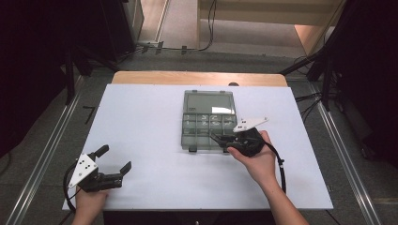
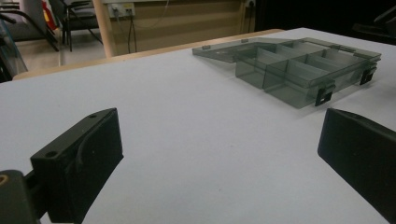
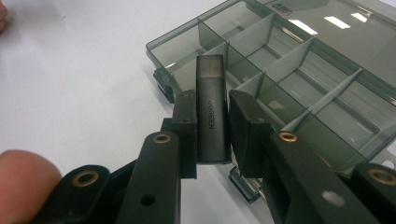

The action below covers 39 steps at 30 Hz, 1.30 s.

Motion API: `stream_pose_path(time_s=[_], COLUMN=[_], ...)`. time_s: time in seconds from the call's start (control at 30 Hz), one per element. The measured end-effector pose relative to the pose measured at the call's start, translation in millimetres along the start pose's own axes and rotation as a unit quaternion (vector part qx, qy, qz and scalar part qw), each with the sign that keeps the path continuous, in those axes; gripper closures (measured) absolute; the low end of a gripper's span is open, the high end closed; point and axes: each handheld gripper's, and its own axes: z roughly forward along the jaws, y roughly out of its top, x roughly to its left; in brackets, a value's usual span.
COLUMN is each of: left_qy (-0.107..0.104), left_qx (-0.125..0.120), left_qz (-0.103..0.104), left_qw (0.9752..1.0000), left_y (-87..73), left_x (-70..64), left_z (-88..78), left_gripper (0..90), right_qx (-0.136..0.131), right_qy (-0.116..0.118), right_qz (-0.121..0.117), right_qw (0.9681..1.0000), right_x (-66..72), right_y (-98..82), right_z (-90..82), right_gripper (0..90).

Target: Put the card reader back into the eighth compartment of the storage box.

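Observation:
A smoky clear compartment box (image 1: 184,136) lies open in the middle of the white table, its lid (image 1: 209,101) flat on the far side. My right gripper (image 1: 218,138) sits at the box's front right corner, shut on a dark grey oblong adapter (image 3: 211,74) with pale lettering. The adapter sticks out past the right gripper (image 3: 212,100) over the box's front compartments (image 3: 289,58). Far off at the front left, my left gripper (image 1: 114,158) rests low over the table, its jaws wide apart. Nothing is between the left gripper (image 2: 219,144) jaws, and the box (image 2: 299,65) lies beyond them.
The white table top (image 1: 141,122) ends in a wooden strip (image 1: 197,77) at the far side. Metal rails (image 1: 42,159) run along the floor on both sides. Black latches (image 2: 323,96) hang from the box's front edge. A cable (image 1: 280,164) trails from the right gripper.

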Motion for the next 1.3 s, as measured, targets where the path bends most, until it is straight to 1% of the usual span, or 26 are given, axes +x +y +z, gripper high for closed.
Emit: stream_pose_path(time_s=[0.43,0.53,0.8,0.83,0.9,1.03,1.1,1.17,1.3], left_qy=[0.0,0.001,0.001,0.001,0.0,0.0,0.0,0.001,0.0], left_qx=[0.0,-0.001,-0.001,-0.001,-0.002,-0.001,-0.001,-0.001,-0.001], left_qz=[-0.001,-0.002,-0.002,-0.002,-0.003,-0.002,-0.002,-0.003,-0.002], left_qw=[1.0,1.0,1.0,1.0,1.0,1.0,1.0,1.0,1.0], left_y=[0.0,0.0,0.0,0.0,-0.1,-0.1,-0.1,-0.1,-0.1], left_x=[0.1,0.0,0.2,0.2,0.2,0.3,0.2,0.0,0.2], left_z=[-0.1,-0.1,-0.1,-0.2,0.0,-0.1,-0.1,0.0,-0.1], left_gripper=[0.1,0.1,0.1,0.1,0.1,0.1,0.1,0.2,0.1], right_qx=[-0.002,-0.002,-0.005,-0.006,-0.007,-0.007,-0.008,-0.008,-0.008], right_qy=[-0.014,-0.019,-0.028,-0.031,-0.032,-0.037,-0.038,-0.039,-0.041], right_qz=[0.015,0.025,0.036,0.042,0.042,0.051,0.052,0.06,0.065], right_qw=[0.9998,0.9995,0.9989,0.9986,0.9986,0.998,0.9979,0.9974,0.997], right_x=[-13.3,-17.3,-25.0,-26.7,-28.1,-33.4,-34.2,-36.9,-40.1], right_y=[-3.2,-4.7,-7.9,-8.8,-9.4,-12.8,-13.3,-15.6,-18.9], right_z=[0.0,0.1,-1.1,-1.7,-1.8,-1.8,-1.8,-1.6,-1.1], right_gripper=[71.4,71.4,71.4,71.4,71.4,71.3,71.4,71.4,71.4])
